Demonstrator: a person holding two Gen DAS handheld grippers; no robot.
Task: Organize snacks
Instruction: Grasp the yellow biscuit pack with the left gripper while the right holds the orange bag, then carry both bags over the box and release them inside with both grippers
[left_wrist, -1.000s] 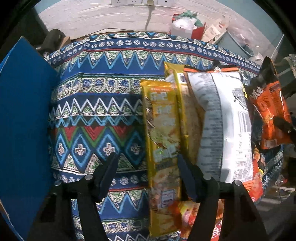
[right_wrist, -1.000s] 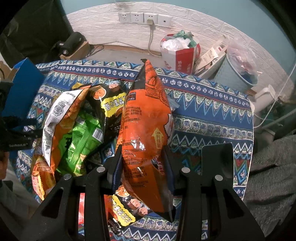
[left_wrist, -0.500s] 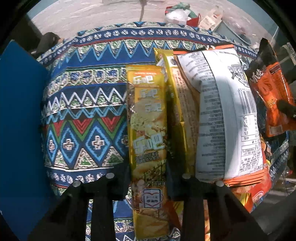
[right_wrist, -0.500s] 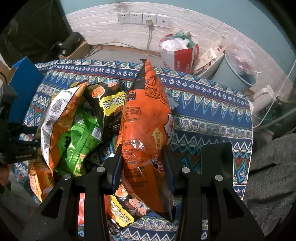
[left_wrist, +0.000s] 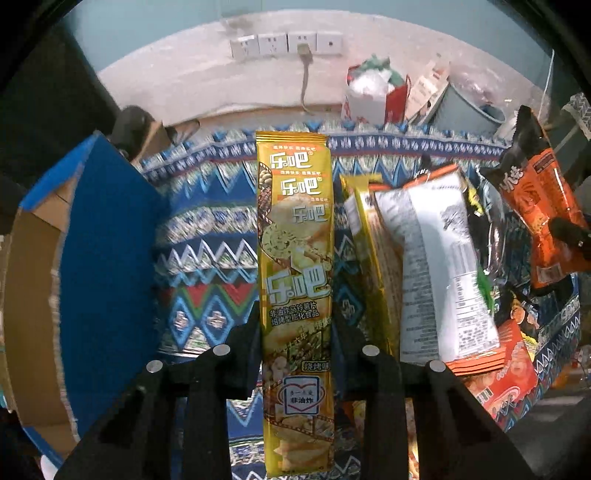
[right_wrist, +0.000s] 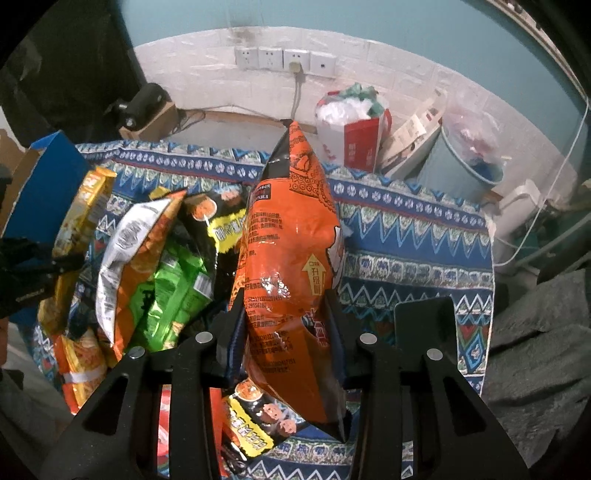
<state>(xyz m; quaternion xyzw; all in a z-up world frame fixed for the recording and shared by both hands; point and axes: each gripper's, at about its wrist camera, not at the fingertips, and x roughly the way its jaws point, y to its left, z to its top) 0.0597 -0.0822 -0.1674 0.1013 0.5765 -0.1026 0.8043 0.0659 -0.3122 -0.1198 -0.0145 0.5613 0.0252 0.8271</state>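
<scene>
Yellow chip pack (left_wrist: 295, 280) pinched upright in left tool (left_wrist: 295, 325); orange bag (right_wrist: 291, 280) pinched in right tool (right_wrist: 284, 310).

A second ago the left gripper (left_wrist: 295, 325) stood open over the long yellow snack pack (left_wrist: 297, 280), which lay flat on the patterned cloth (left_wrist: 207, 236) against the white-backed bag (left_wrist: 439, 266). Since then its jaws have closed on the pack and lifted it clear of the pile, so it now stands up toward the wall. The open blue box (left_wrist: 99, 258) has come further into sight at the left.
</scene>
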